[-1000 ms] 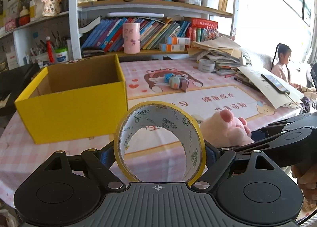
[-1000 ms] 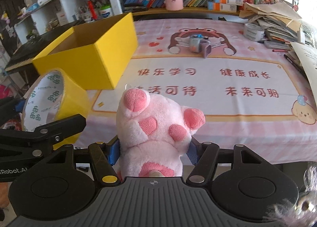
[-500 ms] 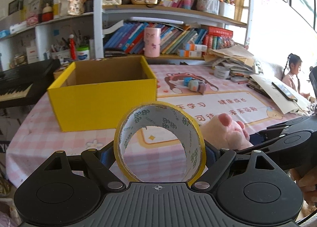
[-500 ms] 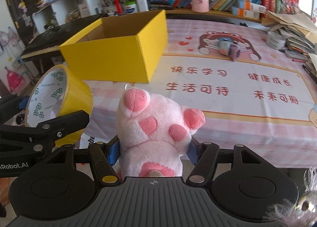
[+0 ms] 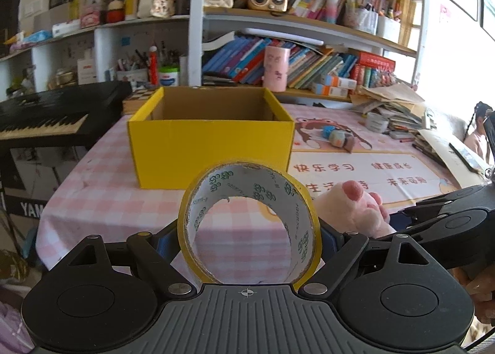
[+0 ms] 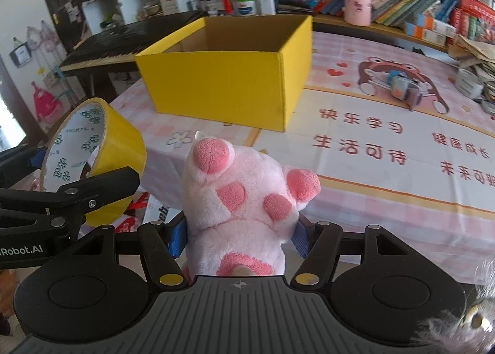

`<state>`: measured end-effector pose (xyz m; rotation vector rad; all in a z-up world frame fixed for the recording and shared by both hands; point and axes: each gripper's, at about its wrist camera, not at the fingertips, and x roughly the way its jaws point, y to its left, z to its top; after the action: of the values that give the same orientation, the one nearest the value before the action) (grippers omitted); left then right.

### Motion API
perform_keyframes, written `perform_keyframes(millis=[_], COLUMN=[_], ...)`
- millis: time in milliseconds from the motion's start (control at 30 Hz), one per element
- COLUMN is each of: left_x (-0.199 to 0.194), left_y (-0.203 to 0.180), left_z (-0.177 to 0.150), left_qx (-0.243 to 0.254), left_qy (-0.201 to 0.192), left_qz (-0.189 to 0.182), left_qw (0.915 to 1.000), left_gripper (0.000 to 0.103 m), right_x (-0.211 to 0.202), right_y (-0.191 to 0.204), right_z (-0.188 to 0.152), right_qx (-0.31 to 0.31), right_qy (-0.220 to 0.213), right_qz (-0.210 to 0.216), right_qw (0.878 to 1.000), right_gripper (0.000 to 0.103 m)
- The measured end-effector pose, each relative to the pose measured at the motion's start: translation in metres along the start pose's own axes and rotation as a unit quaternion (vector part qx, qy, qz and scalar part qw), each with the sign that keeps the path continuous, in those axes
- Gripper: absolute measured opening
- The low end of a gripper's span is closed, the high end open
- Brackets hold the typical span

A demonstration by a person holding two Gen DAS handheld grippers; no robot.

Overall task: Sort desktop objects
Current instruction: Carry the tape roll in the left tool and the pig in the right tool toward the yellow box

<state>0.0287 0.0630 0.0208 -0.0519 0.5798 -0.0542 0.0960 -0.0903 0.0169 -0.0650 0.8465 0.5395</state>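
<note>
Both pairs of fingers are loaded. On my left gripper (image 5: pixel 249 238) the blue pads are clamped on the outer sides of a roll of yellow tape (image 5: pixel 247 224), which stands on edge between them with its hollow core facing forward (I can see checked cloth straight through it). On my right gripper (image 6: pixel 239 231) the pads squeeze the sides of a pink plush paw (image 6: pixel 241 196), its pink toe pads turned up and away from me.

Neither load touches the table (image 5: pixel 102 199). Both hang off its near edge, the tape to the left of the paw and just beside it, the two grippers close but apart.

Ahead sits the yellow box (image 5: pixel 210 140), open at the top, its brown inside bare as far as I can see. Its near wall faces my left gripper squarely; from my right side I look at its near right corner. It stands toward the left part of the table, its left wall near the left table edge, beyond which a black keyboard (image 5: pixel 43 118) stands.

Between the near table edge and the box's near wall lies a strip of bare checked cloth. To the right of the box the printed mat (image 6: pixel 386 143) is open too, with only a small blue-and-grey object (image 6: pixel 402 89) far on it and a grey tape roll (image 6: pixel 468 83) by the paper stacks (image 5: pixel 393 106) at the far right. A pink cup (image 5: pixel 276 67) stands on the shelf behind the box.
</note>
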Motion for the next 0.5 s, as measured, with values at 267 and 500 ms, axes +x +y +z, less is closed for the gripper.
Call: perform_keyframes(millis=[267,500], left_x=[-0.006,-0.005], left_y=[0.013,0.019], left_z=[-0.003,-0.003], left_qx=[-0.024,-0.038], left_qy=[0.005,0.01], left_qz=[0.026,0.039], left_qw=[0.9994,0.9985], left_gripper=[0.087,0.087], right_x=[0.01,0.02], right_y=[0.016,0.022], right_z=[0.007,0.012], right_qx=[-0.026,-0.041], right_qy=[0.011,0.018], right_qz=[0.021,0.039], right_qw=[0.999,0.998], right_gripper=[0.062,0.062])
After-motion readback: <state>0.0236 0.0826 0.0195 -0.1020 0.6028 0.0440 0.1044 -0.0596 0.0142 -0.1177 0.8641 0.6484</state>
